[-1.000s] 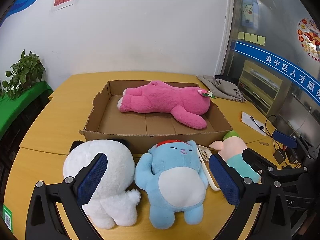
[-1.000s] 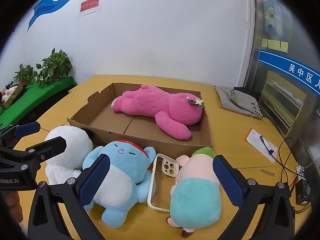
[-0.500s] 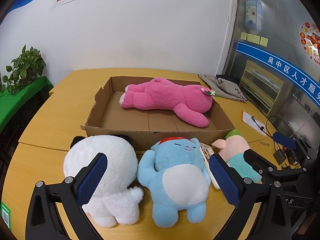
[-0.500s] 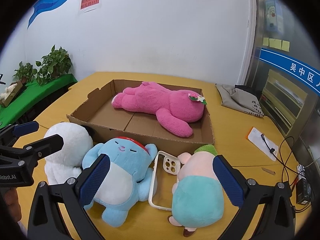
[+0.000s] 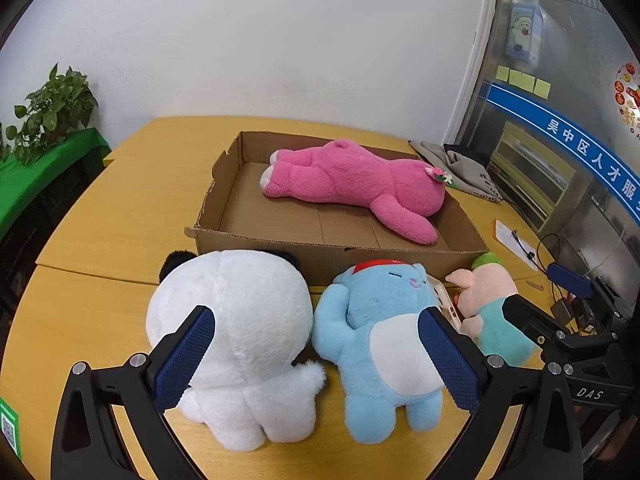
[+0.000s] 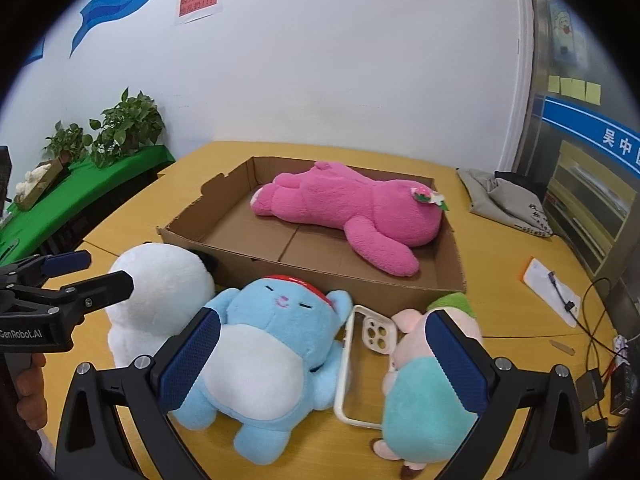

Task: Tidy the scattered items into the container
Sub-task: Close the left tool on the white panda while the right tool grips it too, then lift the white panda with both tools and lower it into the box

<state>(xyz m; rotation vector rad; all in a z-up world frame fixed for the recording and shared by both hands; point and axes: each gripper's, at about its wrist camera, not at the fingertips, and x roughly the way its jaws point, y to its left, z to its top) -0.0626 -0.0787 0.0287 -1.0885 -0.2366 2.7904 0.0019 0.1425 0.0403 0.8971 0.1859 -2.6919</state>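
Observation:
A shallow cardboard box (image 5: 404, 258) (image 6: 224, 216) stands on the yellow table with a pink plush bear (image 5: 352, 184) (image 6: 352, 208) lying in it. In front of the box lie a white plush (image 5: 240, 320) (image 6: 160, 300), a blue plush (image 5: 384, 320) (image 6: 272, 344), a white phone case (image 6: 360, 344) and a pink-and-teal plush (image 5: 488, 312) (image 6: 424, 404). My left gripper (image 5: 316, 356) is open over the white and blue plush. My right gripper (image 6: 320, 356) is open over the blue plush and phone case.
A grey cloth bag (image 6: 500, 200) lies at the back right. A paper with a cable (image 6: 556, 292) and black electronics (image 5: 572, 300) sit at the right edge. Potted plants (image 6: 124, 128) on a green shelf stand to the left.
Both grippers have moved forward and down toward the plush toys, which look larger now. Nothing has been taken hold of.

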